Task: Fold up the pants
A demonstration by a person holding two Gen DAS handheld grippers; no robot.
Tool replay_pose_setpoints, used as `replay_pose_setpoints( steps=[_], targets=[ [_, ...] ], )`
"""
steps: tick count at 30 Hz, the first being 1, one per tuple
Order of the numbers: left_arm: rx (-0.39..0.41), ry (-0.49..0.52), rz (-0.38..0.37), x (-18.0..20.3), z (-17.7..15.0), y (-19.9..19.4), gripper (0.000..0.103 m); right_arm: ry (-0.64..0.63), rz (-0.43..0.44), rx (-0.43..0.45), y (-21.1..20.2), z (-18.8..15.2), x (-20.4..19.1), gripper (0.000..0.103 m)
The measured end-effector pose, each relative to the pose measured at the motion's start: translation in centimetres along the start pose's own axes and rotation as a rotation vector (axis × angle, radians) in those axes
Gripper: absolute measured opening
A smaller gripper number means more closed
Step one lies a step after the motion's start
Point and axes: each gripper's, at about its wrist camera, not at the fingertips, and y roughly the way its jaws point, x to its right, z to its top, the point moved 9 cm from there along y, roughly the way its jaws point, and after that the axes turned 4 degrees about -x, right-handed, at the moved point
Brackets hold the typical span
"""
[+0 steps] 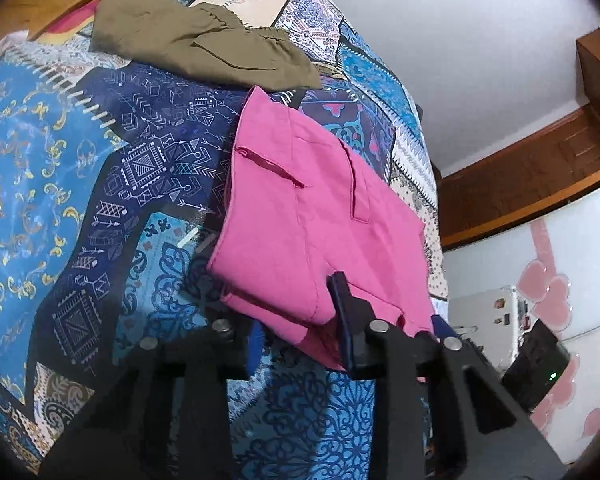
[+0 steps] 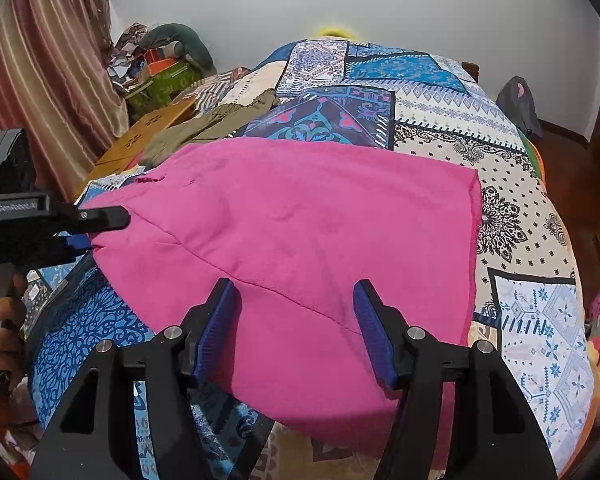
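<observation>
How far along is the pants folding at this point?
Done: the pink pants lie flat on the bedspread, apparently doubled over. In hand: the left gripper is shut on their left edge; the right gripper hovers open over the near edge. Left: further folds. The olive garment lies untouched and crumpled.

Pink pants [image 2: 300, 240] lie folded flat on bedspread [image 2: 520, 208].

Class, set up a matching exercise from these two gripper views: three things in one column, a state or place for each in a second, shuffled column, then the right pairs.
Things:
1. pink pants
2. olive pants
3. right gripper

States or places:
A. fingers apart, gripping nothing
B. pinched at one edge by the left gripper
C. lying near the wooden board

Pairs: 1-B, 2-C, 3-A
</observation>
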Motion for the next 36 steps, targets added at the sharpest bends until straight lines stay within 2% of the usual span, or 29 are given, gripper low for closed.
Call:
replay_pose_setpoints(
  steps=[3,8,10,18,24,29,36],
  targets=[
    [0.020,0.071,0.035,0.6,0.0,-0.6,0.024,-0.009,-0.007,-0.013,-0.2,0.3,-0.1,0.058],
    [0.116,0.278,0.171,2.3,-0.1,-3.3,0.022,-0.037,-0.003,-0.008,-0.6,1.0,-1.4,0.058],
    [0.145,0.331,0.203,2.6,-0.2,-4.6,0.022,-0.050,0.009,-0.001,-0.6,1.6,-2.3,0.058],
    [0.190,0.399,0.300,0.7,-0.6,-8.7,0.021,-0.098,0.113,-0.012,1.4,3.3,-7.7,0.058],
    [0.238,0.464,0.385,-0.1,-1.6,-10.9,0.021,-0.188,0.131,-0.078,3.4,2.6,-11.1,0.058],
    [0.273,0.531,0.385,1.7,-2.2,-11.7,0.021,-0.258,0.109,-0.110,4.0,1.9,-12.3,0.058],
    [0.289,0.629,0.354,5.8,-2.6,-11.8,0.020,-0.218,0.140,-0.104,3.4,1.5,-11.9,0.058]
  ],
)
